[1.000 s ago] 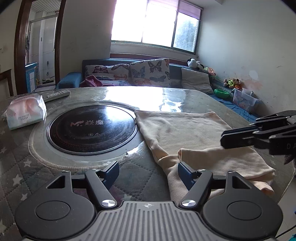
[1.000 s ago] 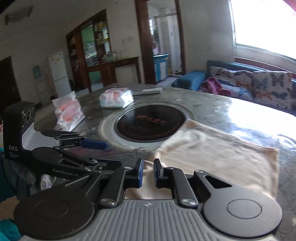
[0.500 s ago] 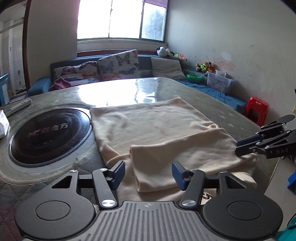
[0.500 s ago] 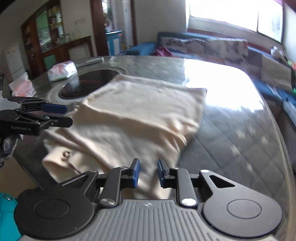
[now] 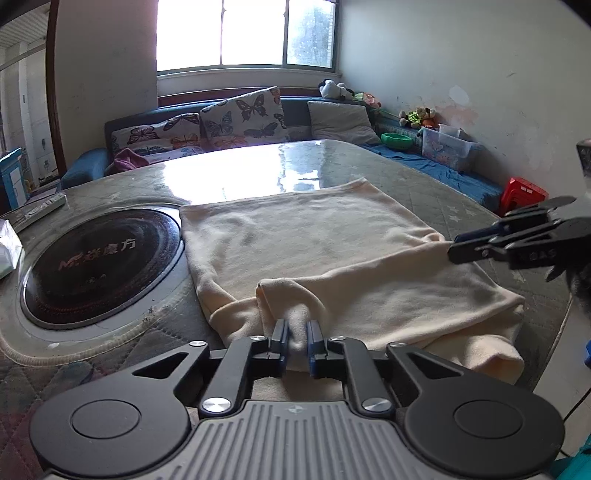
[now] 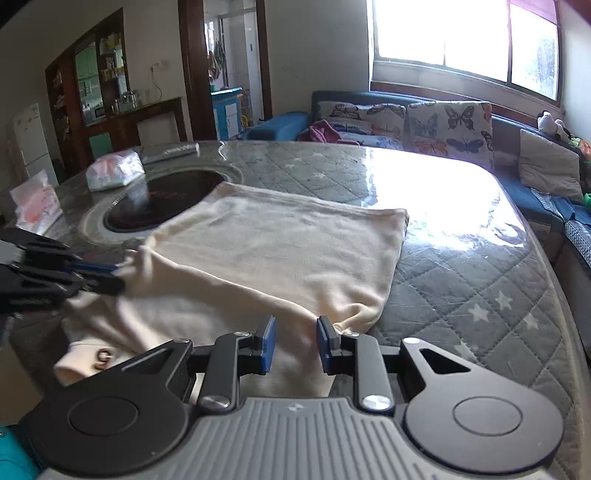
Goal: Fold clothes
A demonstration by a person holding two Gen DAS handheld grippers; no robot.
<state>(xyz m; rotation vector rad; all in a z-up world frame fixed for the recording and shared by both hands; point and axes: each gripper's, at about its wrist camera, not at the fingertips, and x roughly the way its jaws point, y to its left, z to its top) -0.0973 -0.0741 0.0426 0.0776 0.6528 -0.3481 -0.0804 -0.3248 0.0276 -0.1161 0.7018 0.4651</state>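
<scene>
1. My left gripper (image 5: 295, 341) is closing, pinching a fold of the cream garment (image 5: 314, 251).
2. My right gripper (image 6: 295, 345), jaws parted, straddles its near-right edge.
3. Garment lies flat across the worktop (image 6: 480, 280), its right side bare.

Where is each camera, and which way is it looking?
Left wrist: rides on the left gripper, looking across the cream garment toward the window; its jaws are closing on a fabric ridge.
Right wrist: rides on the right gripper, facing the garment, cooktop and sofa; its jaws stand apart over the cloth.
Both show the garment, the table, and the other gripper.
</scene>
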